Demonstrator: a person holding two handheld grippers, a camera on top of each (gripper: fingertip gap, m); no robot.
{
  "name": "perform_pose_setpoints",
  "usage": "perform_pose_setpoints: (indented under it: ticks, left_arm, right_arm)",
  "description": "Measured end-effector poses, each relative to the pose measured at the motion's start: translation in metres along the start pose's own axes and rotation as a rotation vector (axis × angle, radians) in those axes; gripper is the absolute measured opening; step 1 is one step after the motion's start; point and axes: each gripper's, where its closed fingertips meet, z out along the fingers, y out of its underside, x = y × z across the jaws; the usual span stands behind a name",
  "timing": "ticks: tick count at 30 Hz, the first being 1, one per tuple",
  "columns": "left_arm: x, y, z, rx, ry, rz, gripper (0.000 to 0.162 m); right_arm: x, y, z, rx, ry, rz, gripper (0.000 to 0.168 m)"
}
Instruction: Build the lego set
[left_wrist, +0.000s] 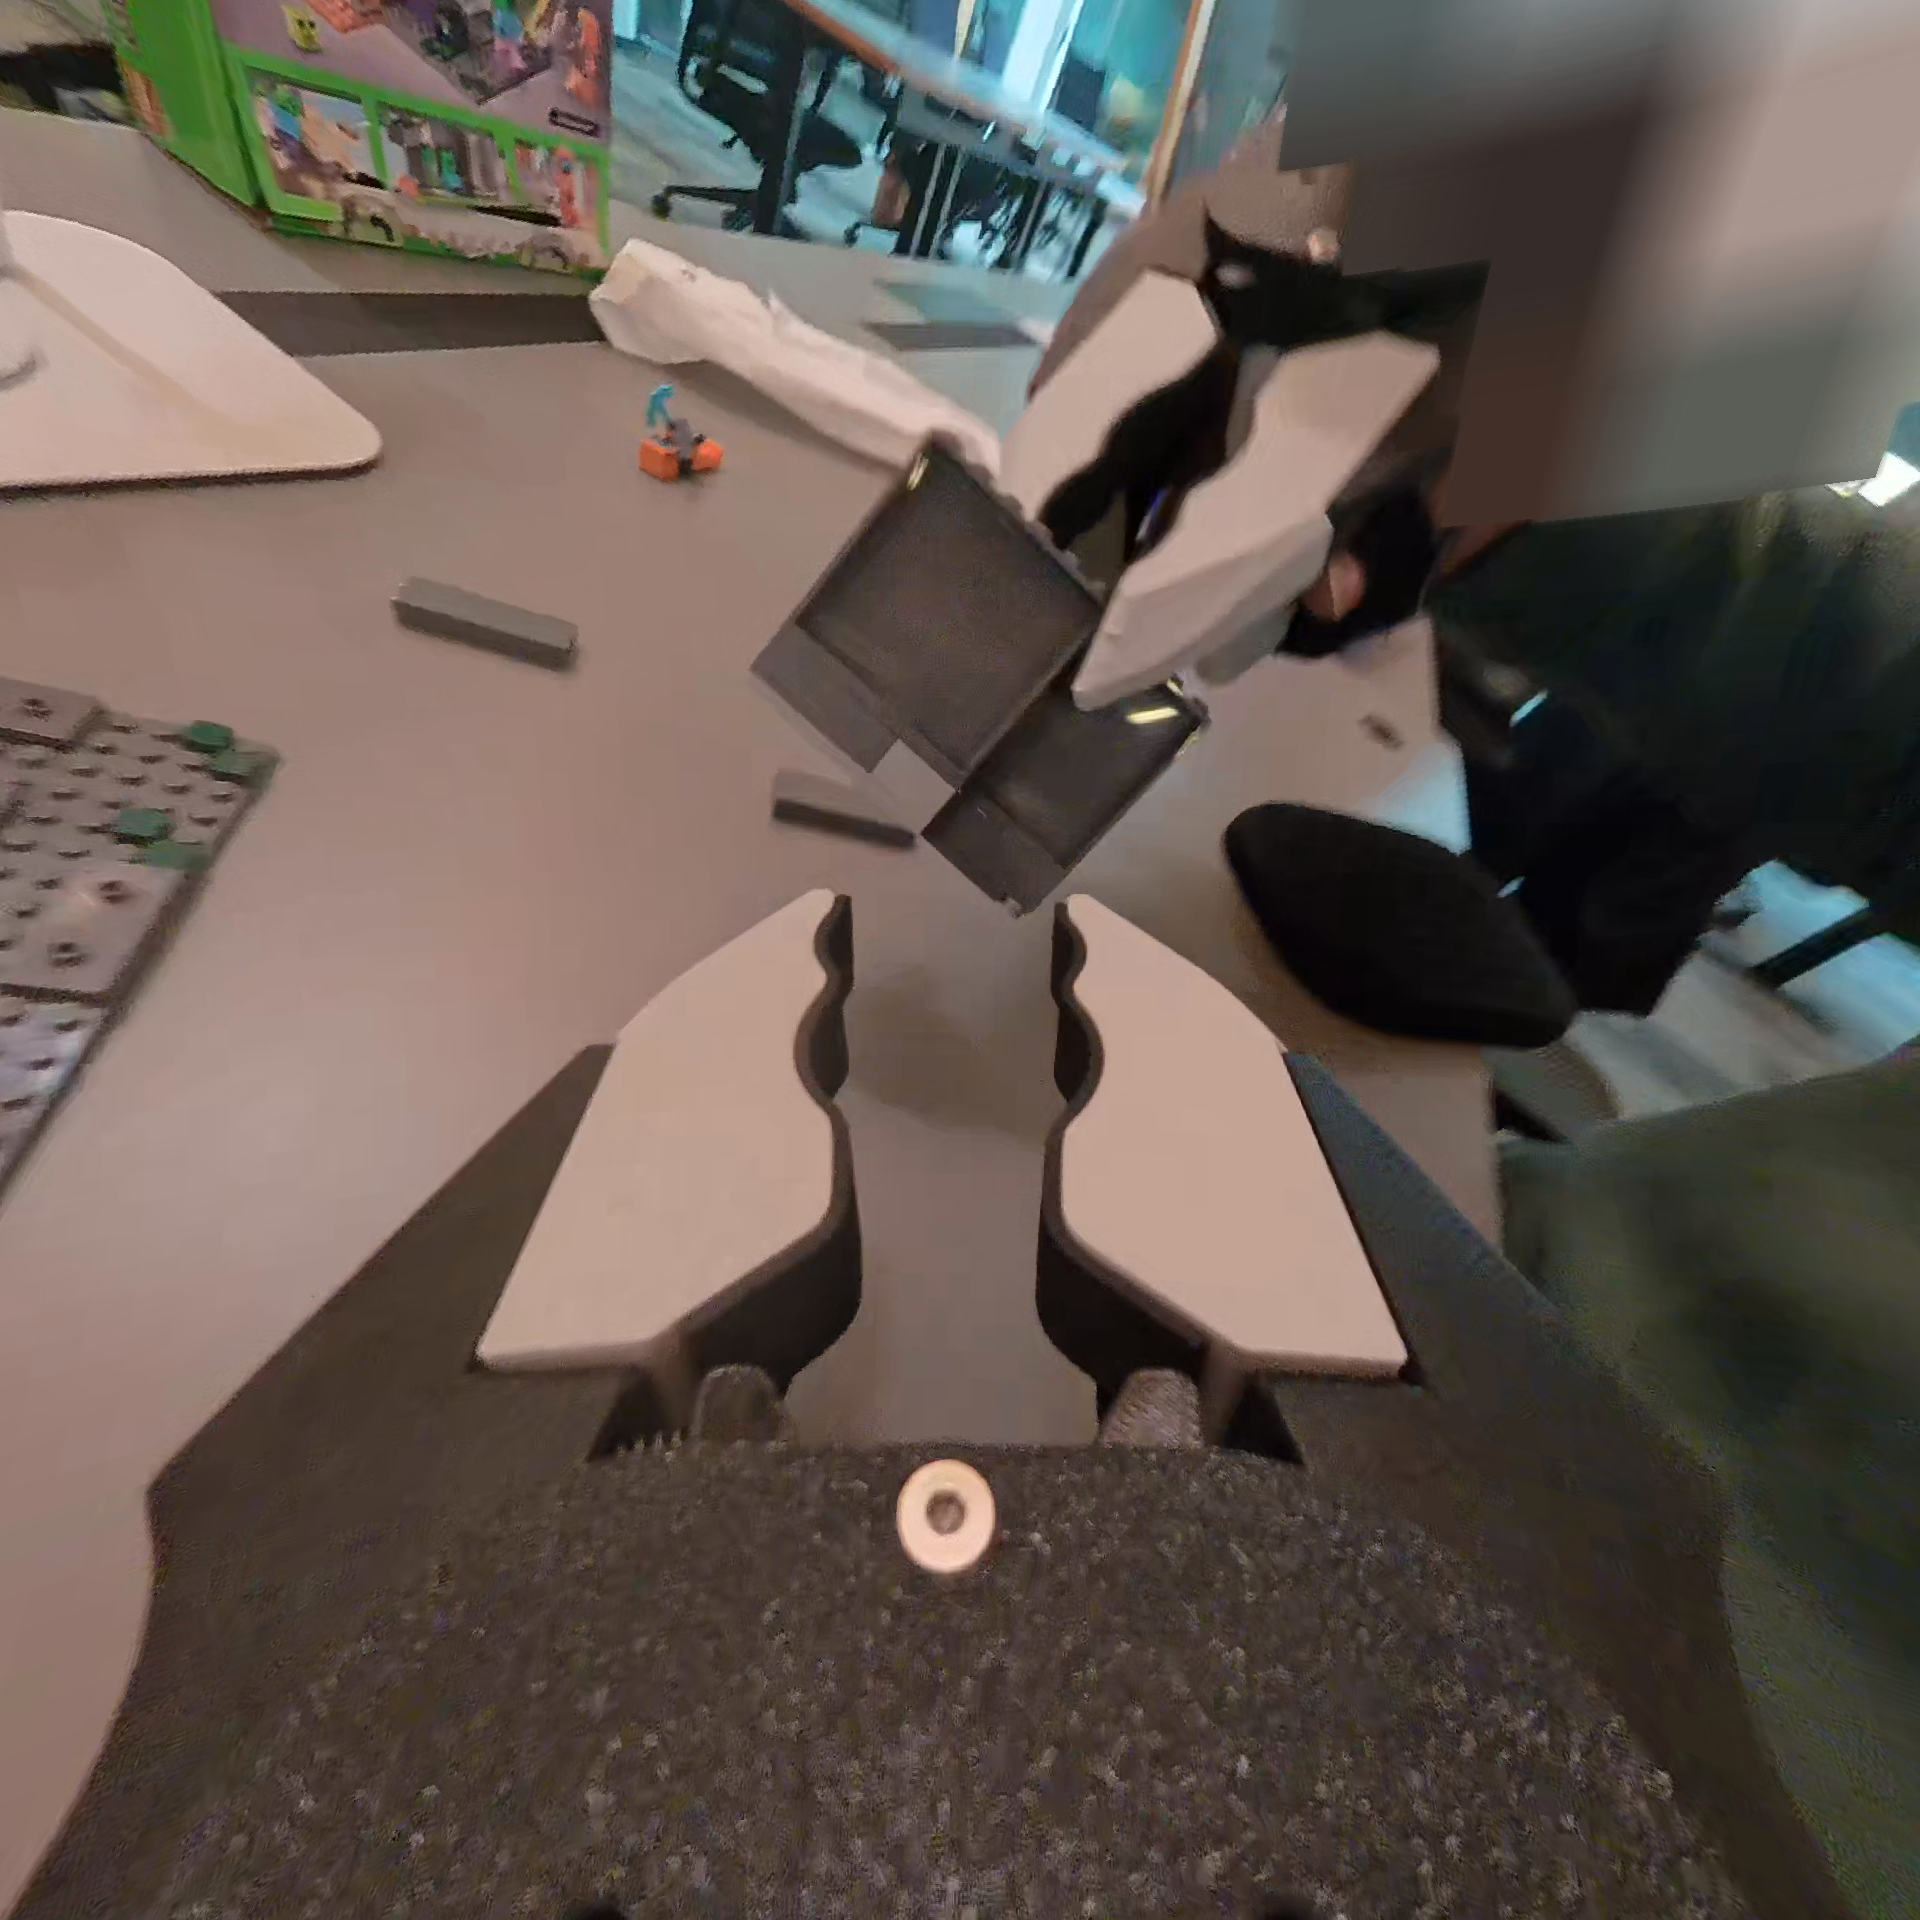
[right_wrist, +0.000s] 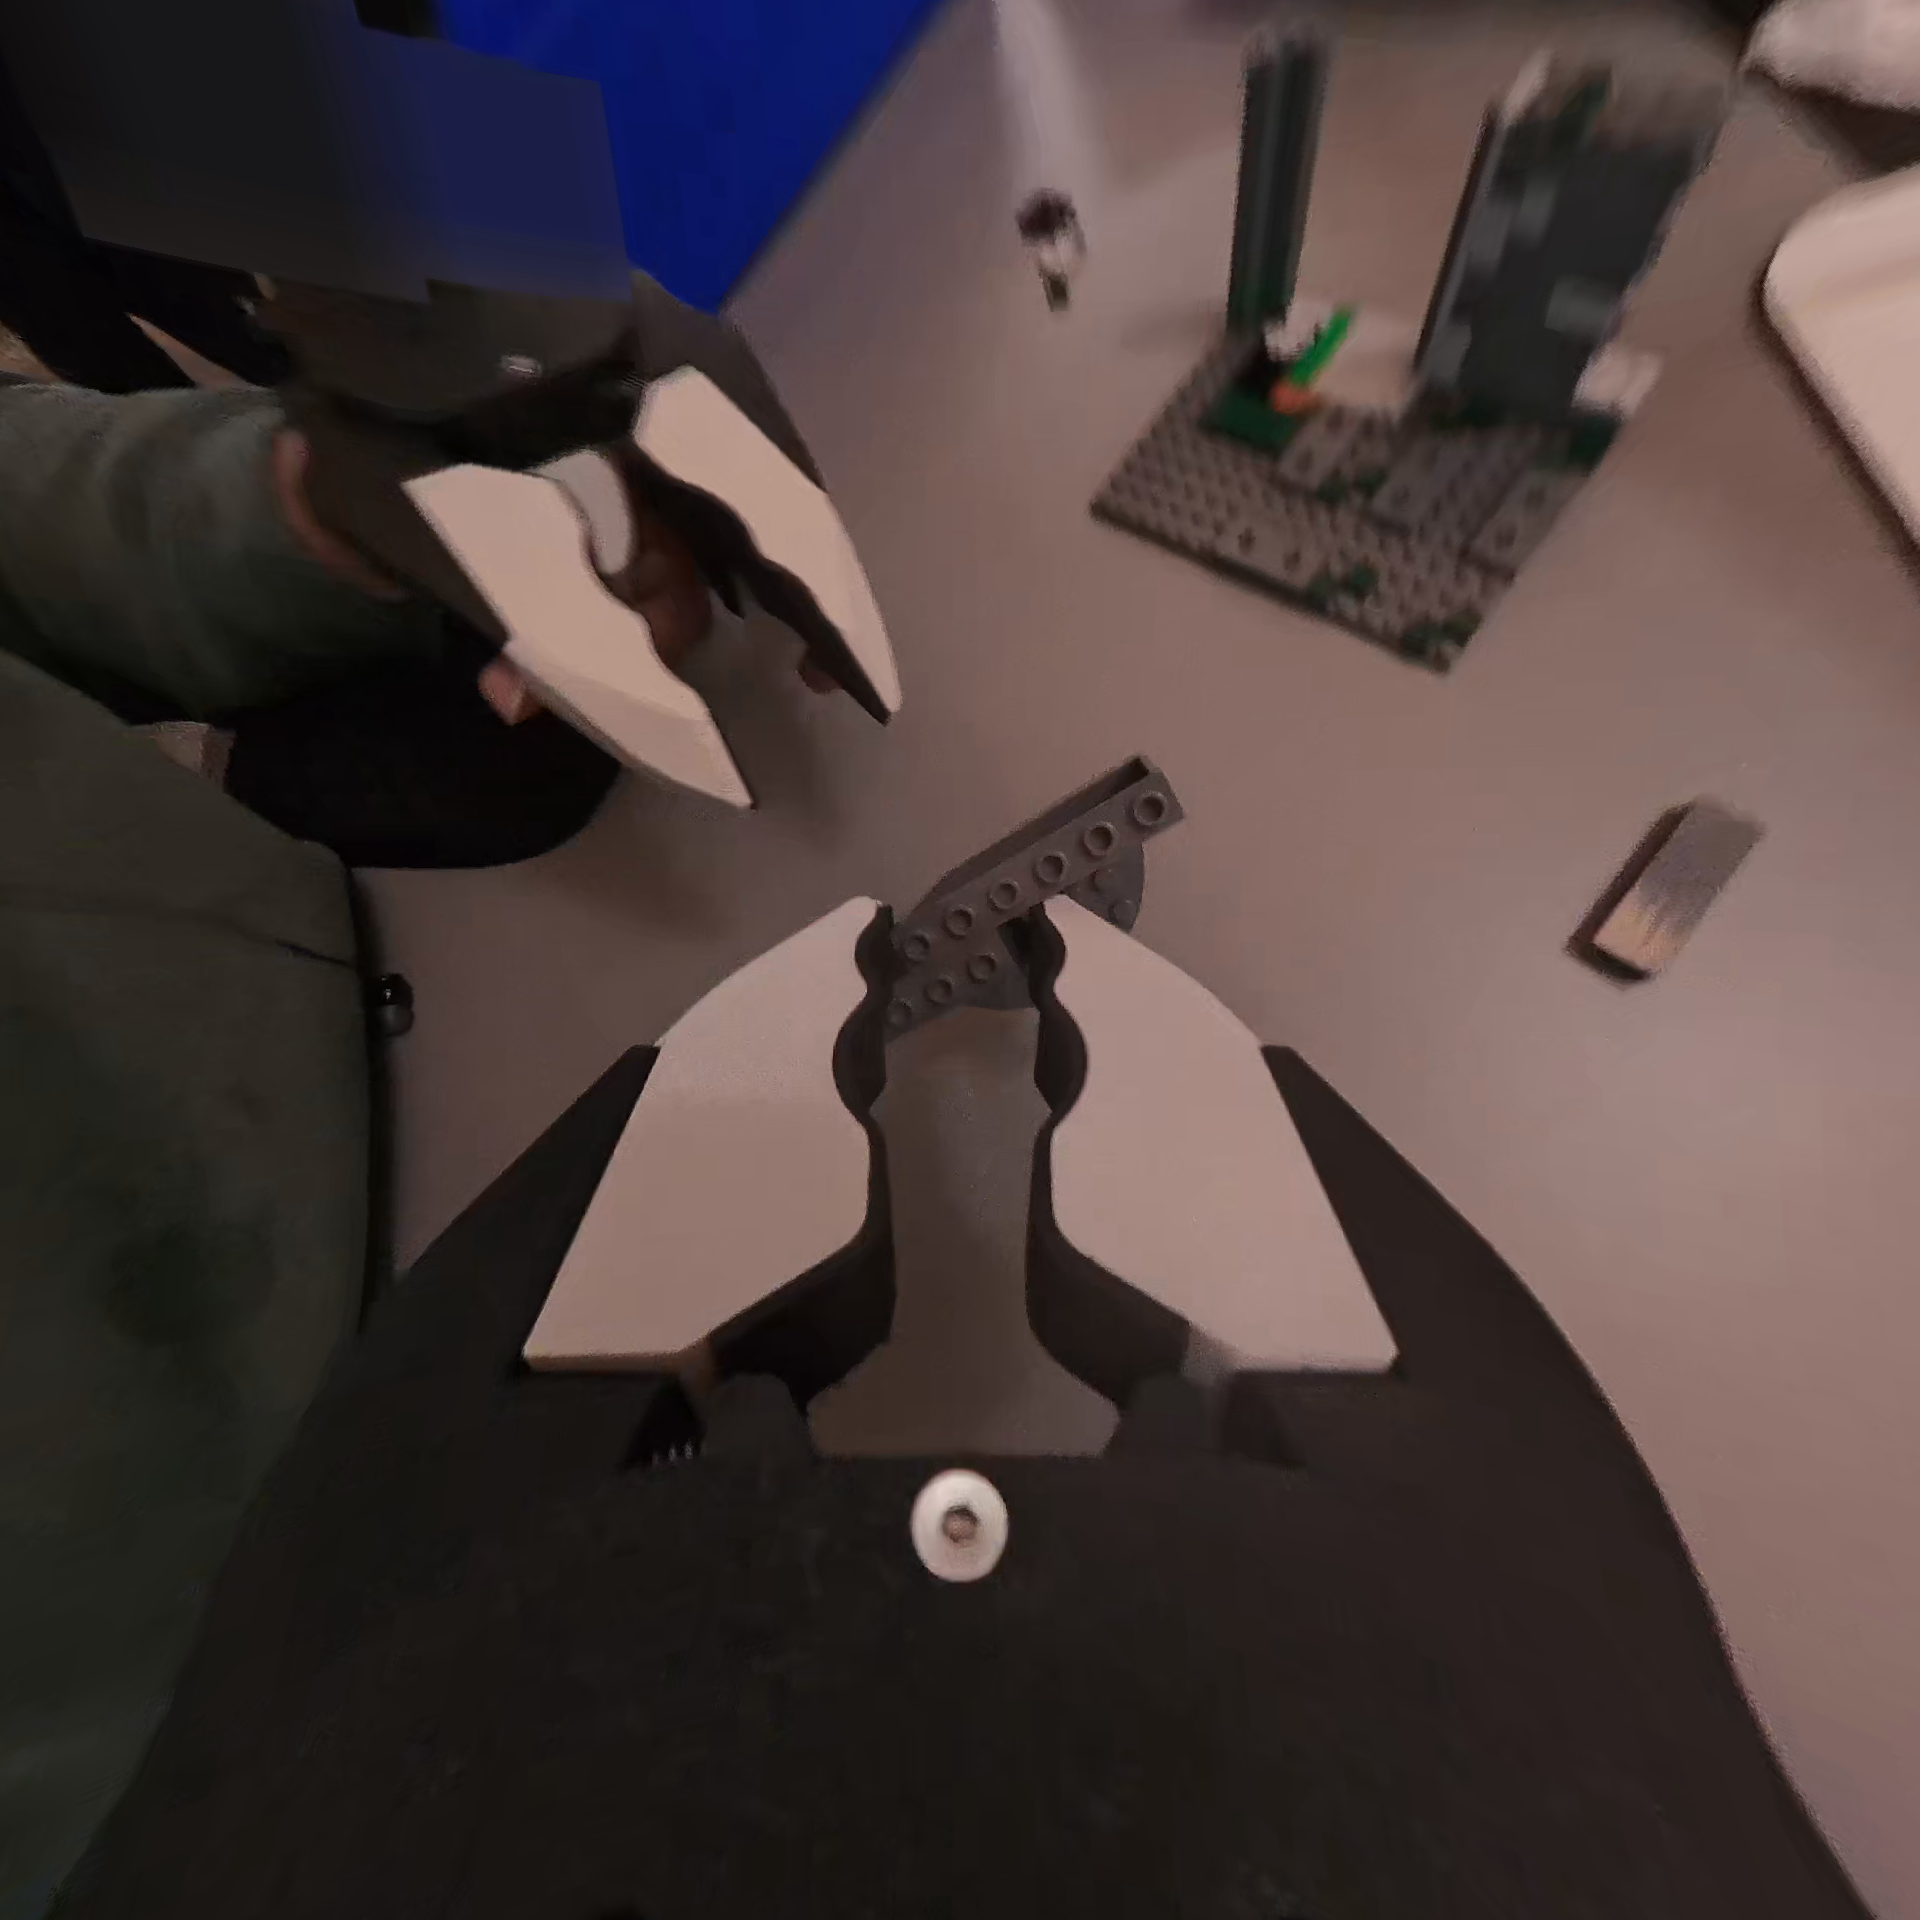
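Observation:
My right gripper (right_wrist: 961, 925) is shut on a dark grey Lego assembly (right_wrist: 1049, 862), a studded plate with panel pieces, and holds it tilted above the table. In the left wrist view the assembly (left_wrist: 935, 613) hangs from the right gripper (left_wrist: 1060, 592) just above and beyond my left gripper (left_wrist: 951, 914). The left gripper is open and empty, its tips a short way below the assembly. In the right wrist view the left gripper (right_wrist: 816, 753) points at the piece from the upper left, apart from it.
A grey baseplate (right_wrist: 1299, 540) with two dark towers stands on the table at the back right. Loose grey bricks (left_wrist: 483, 618) (left_wrist: 842, 816) lie on the table. A small orange and blue build (left_wrist: 681, 442), a white bag (left_wrist: 769, 353), a green box (left_wrist: 395, 135) and a white stand (left_wrist: 156, 364) lie behind. My hands' fingertips stand some 6 centimeters from each other. The grey baseplate (right_wrist: 1299, 540) is about 15 centimeters from my left fingertips. My left wrist view (left_wrist: 64, 894) looks at it from another angle.

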Motion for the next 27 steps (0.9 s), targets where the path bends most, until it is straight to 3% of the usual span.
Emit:
perform_pose_setpoints:
  ticks: [7, 14, 20, 27]
  left_arm:
    - [0.017, -0.005, 0.027, 0.025, 0.166, -0.218, 0.050]
    - [0.038, -0.015, 0.033, 0.081, 0.304, -0.243, 0.029]
    - [0.044, -0.015, 0.036, 0.099, 0.373, -0.289, 0.026]
    - [0.043, -0.018, 0.033, 0.153, 0.409, -0.287, 0.022]
  right_arm:
    - [-0.026, -0.007, -0.018, 0.177, 0.017, -0.243, 0.024]
    - [-0.036, -0.010, -0.030, 0.275, -0.042, -0.300, 0.023]
    - [-0.042, -0.014, -0.035, 0.323, -0.091, -0.320, 0.024]
    - [-0.046, -0.017, -0.034, 0.310, -0.017, -0.425, 0.024]
